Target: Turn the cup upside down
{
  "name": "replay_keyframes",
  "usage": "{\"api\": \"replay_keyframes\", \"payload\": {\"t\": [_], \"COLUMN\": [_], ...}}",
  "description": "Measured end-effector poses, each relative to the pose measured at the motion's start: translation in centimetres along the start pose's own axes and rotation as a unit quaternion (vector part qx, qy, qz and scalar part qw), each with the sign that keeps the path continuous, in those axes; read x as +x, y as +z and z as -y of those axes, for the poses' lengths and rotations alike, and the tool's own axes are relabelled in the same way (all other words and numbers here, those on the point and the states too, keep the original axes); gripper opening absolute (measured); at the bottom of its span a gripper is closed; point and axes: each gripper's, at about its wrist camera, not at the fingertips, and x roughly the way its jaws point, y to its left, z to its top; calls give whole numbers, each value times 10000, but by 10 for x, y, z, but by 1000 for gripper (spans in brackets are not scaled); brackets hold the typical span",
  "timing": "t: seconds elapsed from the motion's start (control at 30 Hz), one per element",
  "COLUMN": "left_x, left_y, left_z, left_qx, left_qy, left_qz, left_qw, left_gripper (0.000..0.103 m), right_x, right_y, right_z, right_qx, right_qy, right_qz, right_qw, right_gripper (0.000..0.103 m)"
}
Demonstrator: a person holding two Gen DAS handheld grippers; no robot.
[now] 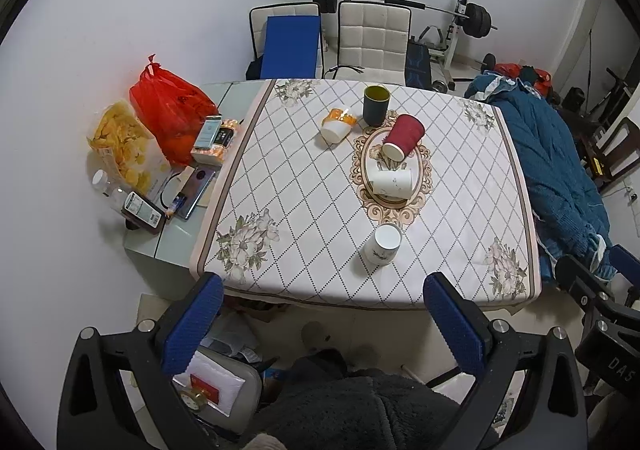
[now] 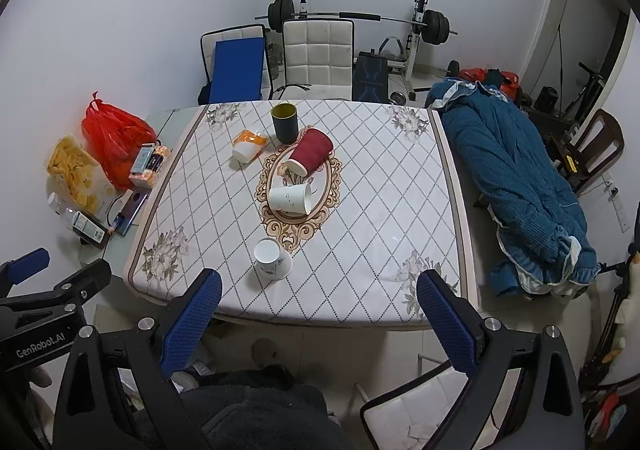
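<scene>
Several cups stand or lie on the table [image 1: 304, 202] with its patterned cloth. A white ceramic cup [image 1: 382, 243] [image 2: 273, 259] stands upright near the front edge. A white paper cup [image 1: 391, 183] [image 2: 290, 199] lies on its side in the middle. A red paper cup [image 1: 403, 137] [image 2: 310, 151] lies tilted behind it. A dark cup [image 1: 376, 105] [image 2: 284, 122] stands upright at the back. An orange-and-white cup [image 1: 338, 124] [image 2: 249, 146] lies on its side. My left gripper [image 1: 324, 320] and right gripper [image 2: 320, 316] are open and empty, held before the table's front edge.
A red bag [image 1: 170, 110], a bag of chips [image 1: 120, 146], boxes and a phone [image 1: 196, 186] crowd the table's left end. A blue quilt [image 2: 516, 178] lies to the right. Two chairs [image 1: 374, 38] and a barbell rack [image 2: 416, 30] stand behind.
</scene>
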Motion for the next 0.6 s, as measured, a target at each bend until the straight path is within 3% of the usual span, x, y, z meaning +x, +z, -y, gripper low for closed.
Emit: {"api": "replay_keyframes", "payload": {"t": [0.6], "left_x": [1], "left_y": [1], "left_z": [0], "left_qx": [18], "left_qy": [65], "left_qz": [-36], "left_qw": [10000], "left_gripper": [103], "right_x": [2], "right_y": [-1], "right_z": [-4], "right_qx": [25], "right_qy": [20], "right_qz": [-45], "right_qw": [10000], "right_gripper": [100]}}
